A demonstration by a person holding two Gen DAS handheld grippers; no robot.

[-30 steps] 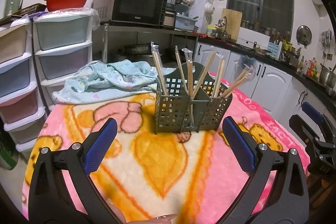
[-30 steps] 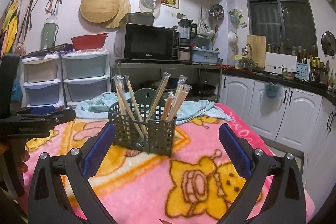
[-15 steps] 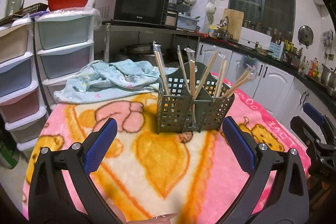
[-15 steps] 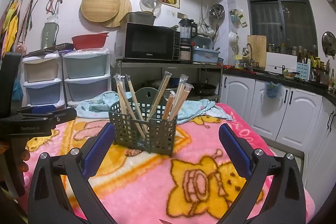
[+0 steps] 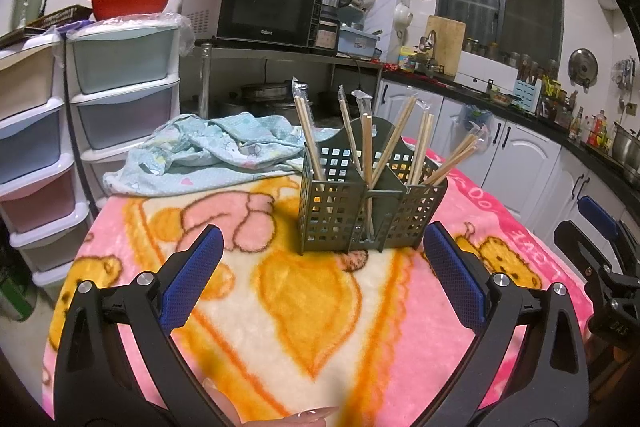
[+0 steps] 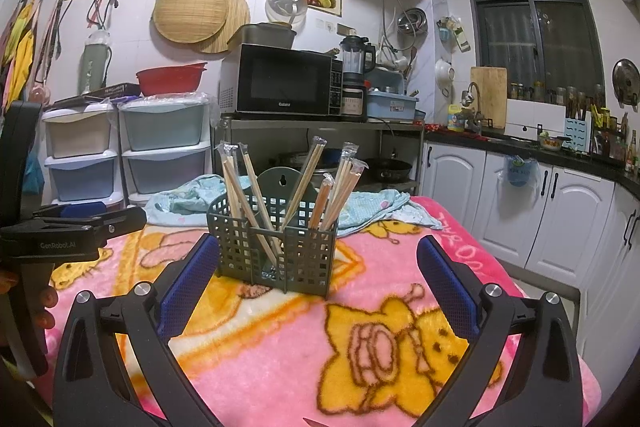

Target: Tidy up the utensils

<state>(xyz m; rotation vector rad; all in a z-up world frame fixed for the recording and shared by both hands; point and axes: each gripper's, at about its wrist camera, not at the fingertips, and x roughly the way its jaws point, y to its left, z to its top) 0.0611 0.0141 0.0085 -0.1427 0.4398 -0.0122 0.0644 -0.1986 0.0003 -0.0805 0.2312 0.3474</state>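
A dark green slotted utensil caddy (image 5: 340, 211) stands on the pink cartoon blanket (image 5: 312, 307) and also shows in the right wrist view (image 6: 304, 259). Several plastic-wrapped wooden chopsticks (image 5: 364, 147) stand in its compartments and lean outward; they show in the right wrist view too (image 6: 320, 199). My left gripper (image 5: 322, 275) is open and empty, a short way in front of the caddy. My right gripper (image 6: 318, 279) is open and empty, just in front of the caddy. Each gripper sees the other at its frame edge: the right one (image 5: 600, 251) and the left one (image 6: 72, 227).
A crumpled light blue cloth (image 5: 208, 155) lies on the table behind the caddy. Plastic drawer units (image 5: 120, 99) stand at the left. A shelf with a microwave (image 6: 280, 83) is behind. White cabinets and a counter (image 6: 540, 203) run along the right.
Both views have drifted slightly; the caddy sits a little nearer to the centre of each. Both grippers stay open and empty.
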